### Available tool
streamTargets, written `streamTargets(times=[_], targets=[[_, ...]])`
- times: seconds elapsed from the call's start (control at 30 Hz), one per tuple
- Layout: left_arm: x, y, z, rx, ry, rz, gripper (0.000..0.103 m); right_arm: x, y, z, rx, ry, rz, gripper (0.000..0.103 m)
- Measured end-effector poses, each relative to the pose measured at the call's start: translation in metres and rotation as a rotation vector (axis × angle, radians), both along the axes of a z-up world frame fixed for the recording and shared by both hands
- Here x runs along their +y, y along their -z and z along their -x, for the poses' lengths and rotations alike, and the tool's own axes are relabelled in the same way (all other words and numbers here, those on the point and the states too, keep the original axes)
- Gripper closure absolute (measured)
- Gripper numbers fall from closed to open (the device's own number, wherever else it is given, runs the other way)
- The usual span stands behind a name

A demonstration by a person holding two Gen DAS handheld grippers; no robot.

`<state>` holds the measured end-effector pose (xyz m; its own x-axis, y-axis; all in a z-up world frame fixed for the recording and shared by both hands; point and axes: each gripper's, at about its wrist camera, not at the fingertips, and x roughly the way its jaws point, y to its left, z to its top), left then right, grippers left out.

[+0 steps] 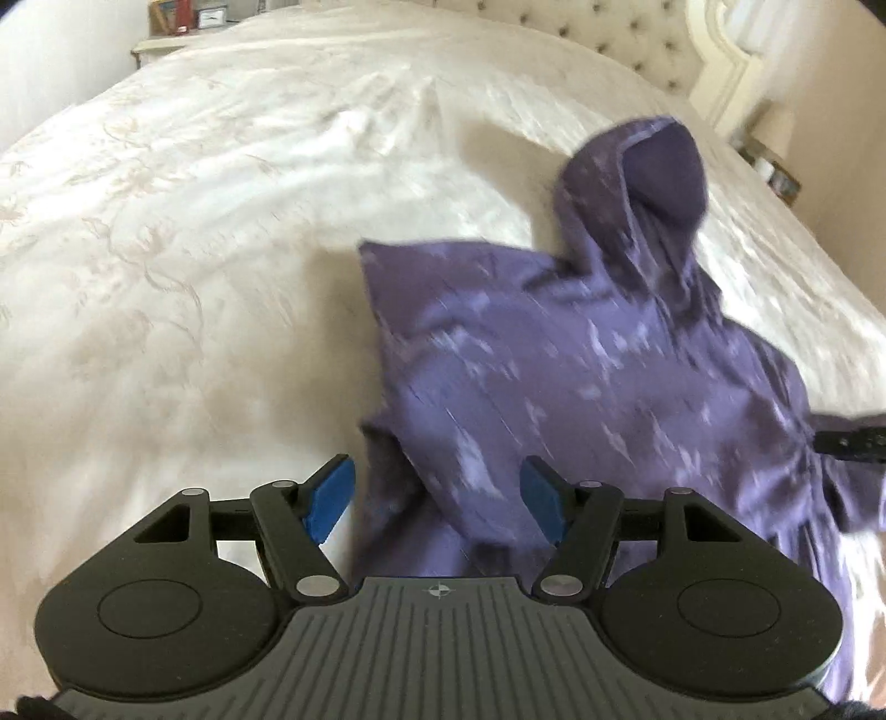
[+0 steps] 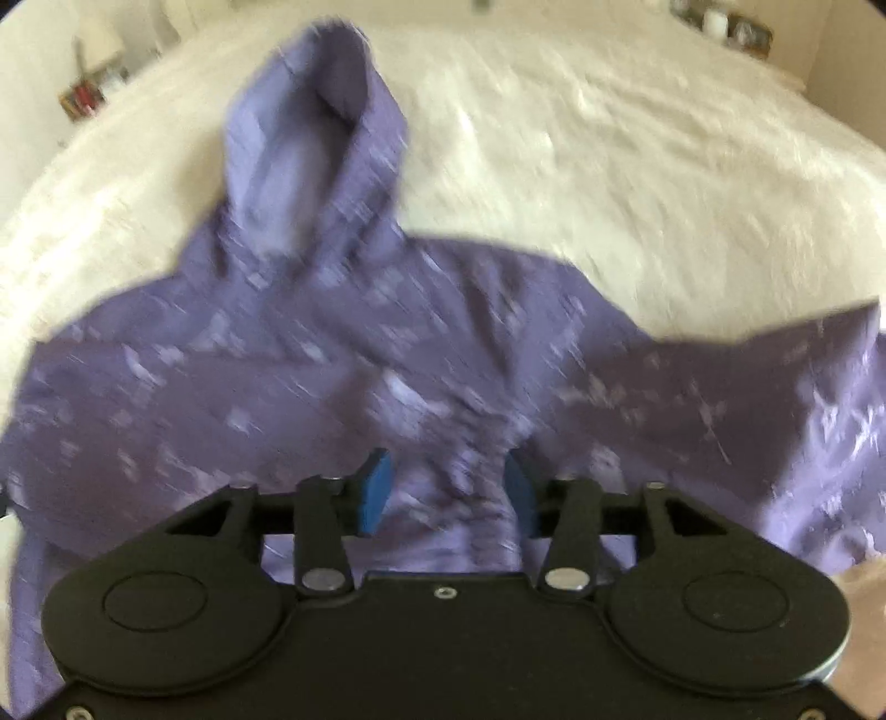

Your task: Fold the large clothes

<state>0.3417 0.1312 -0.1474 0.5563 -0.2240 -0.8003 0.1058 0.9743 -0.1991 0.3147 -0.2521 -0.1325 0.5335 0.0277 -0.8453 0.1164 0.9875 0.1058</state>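
Note:
A purple patterned hoodie (image 1: 581, 376) lies on a white bedspread (image 1: 221, 221), hood pointing away. In the right wrist view the hoodie (image 2: 360, 354) spreads wide with its hood (image 2: 315, 138) up the bed and a sleeve out to the right (image 2: 775, 387). My left gripper (image 1: 437, 498) is open over the hoodie's near left edge, blue pads apart, nothing between them. My right gripper (image 2: 446, 493) is open just above the middle of the hoodie; cloth shows between the pads but is not pinched. Part of the right gripper (image 1: 853, 443) shows at the right edge of the left wrist view. Both views are motion-blurred.
A tufted headboard (image 1: 637, 39) stands at the bed's far end. A bedside shelf with small items (image 1: 183, 22) is at the far left, another with jars (image 1: 775, 166) at the right. White bedspread (image 2: 637, 166) stretches beyond the hoodie.

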Motion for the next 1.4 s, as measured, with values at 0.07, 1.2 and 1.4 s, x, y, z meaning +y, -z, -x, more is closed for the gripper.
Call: streamTargets(times=[0.07, 1.2, 1.4], targets=[[0.005, -0.001, -0.010, -0.011, 0.009, 0.002, 0.039, 0.014, -0.012, -0.005, -0.032, -0.033, -0.002, 0.048], [0.034, 0.024, -0.013, 0.001, 0.048, 0.073, 0.087, 0.311, 0.034, -0.190, 0.134, -0.707, -0.156, 0.095], [0.035, 0.023, -0.014, 0.032, 0.037, 0.047, 0.082, 0.306, 0.039, -0.188, 0.080, -0.670, -0.170, 0.067]])
